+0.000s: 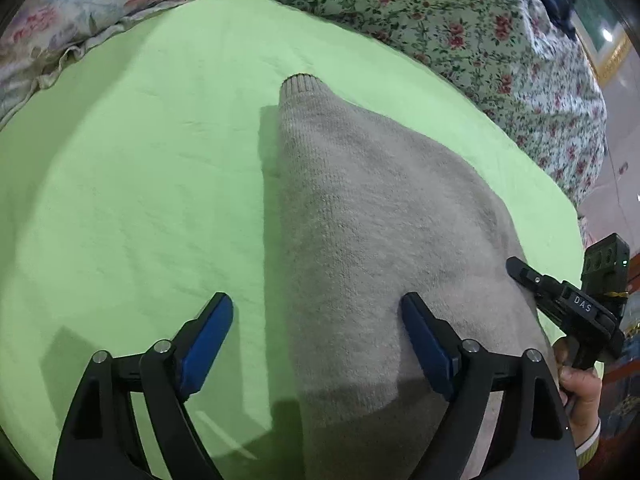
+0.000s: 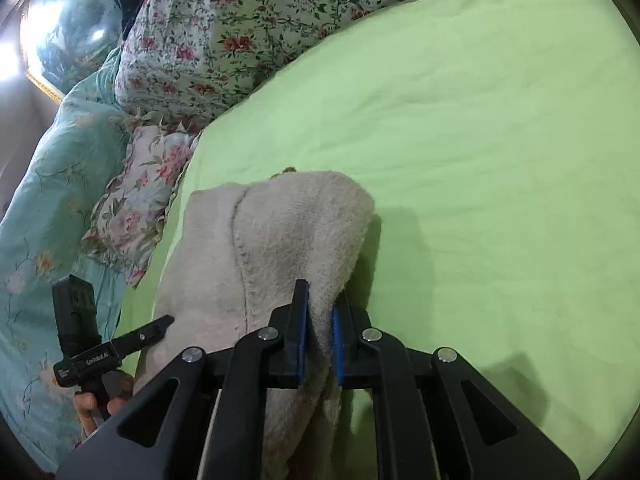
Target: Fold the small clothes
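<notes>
**Right tongs pinch sweater fold as left tongs stand spread**

The right tongs (image 2: pixel 319 328) are pressed together on a raised ridge of the beige knit sweater (image 2: pixel 280 240), the fabric bunched between the two blue pads at lower centre of the right wrist view. The left tongs (image 1: pixel 316 344) stand spread wide: one blue pad rests over the green sheet (image 1: pixel 140 180), the other over the knit, and nothing is gripped between them.

The sweater lies on the sheet spread over the bed, with floral bedding (image 1: pixel 460 28) along the upper edge of both views. In the left wrist view it runs as a long tapering shape from the bottom centre of the frame up to a ribbed cuff (image 1: pixel 300 82) just above centre, so its long axis points almost straight away from the left tongs. Its left edge falls between the open pads.

In that same view the right tongs (image 1: pixel 520 270) enter from the right edge, touching the sweater's far side, with the person's hand (image 1: pixel 580 384) below them. Judging by this, the right hand already has cloth to carry; the left is nearer the free edge and would need to close there before a fold across the long axis.
</notes>
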`<state>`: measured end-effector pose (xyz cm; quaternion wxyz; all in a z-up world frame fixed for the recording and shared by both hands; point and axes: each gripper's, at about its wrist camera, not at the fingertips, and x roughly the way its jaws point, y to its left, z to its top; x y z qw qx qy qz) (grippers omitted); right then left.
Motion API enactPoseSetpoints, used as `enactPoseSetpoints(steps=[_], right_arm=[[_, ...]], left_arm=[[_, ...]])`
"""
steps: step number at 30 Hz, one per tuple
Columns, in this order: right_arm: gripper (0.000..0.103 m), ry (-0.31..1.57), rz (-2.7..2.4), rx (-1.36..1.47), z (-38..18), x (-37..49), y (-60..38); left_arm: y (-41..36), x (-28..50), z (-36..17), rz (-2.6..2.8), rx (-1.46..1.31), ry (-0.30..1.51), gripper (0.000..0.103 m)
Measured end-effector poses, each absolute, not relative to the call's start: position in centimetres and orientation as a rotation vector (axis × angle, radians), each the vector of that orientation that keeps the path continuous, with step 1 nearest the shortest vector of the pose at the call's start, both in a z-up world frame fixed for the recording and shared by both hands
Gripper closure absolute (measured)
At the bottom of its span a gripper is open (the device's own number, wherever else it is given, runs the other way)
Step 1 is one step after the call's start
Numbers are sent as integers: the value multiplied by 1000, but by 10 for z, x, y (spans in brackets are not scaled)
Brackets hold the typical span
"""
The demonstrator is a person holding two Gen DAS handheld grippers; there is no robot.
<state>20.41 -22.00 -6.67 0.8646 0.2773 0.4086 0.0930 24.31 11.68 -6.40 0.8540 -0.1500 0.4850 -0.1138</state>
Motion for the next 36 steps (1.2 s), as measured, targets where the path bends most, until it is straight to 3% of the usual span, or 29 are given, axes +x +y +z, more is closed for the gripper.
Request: enactPoseSetpoints(steps=[8, 13, 20, 27, 32, 34, 36], right_arm=[[87, 879, 196, 543, -48, 204, -212], [61, 845, 206, 566, -34, 158, -216], [59, 859, 226, 601, -39, 106, -212], [56, 878, 233, 683, -51, 125, -213], [56, 909, 237, 694, -64, 159, -205], [78, 927, 238, 636, -62, 171, -197], [86, 877, 231, 564, -45, 173, -192]], left_arm=[[122, 201, -41, -214, -317, 953, 19], [119, 149, -29, -235, -263, 927, 19], [124, 107, -45, -238, -298, 965, 19], [129, 110, -55, -228, -345, 995, 19], [125, 114, -66, -235, -355, 1027, 21], [121, 115, -70, -238, -349, 1044, 24], [117, 116, -69, -243, -343, 1044, 25]])
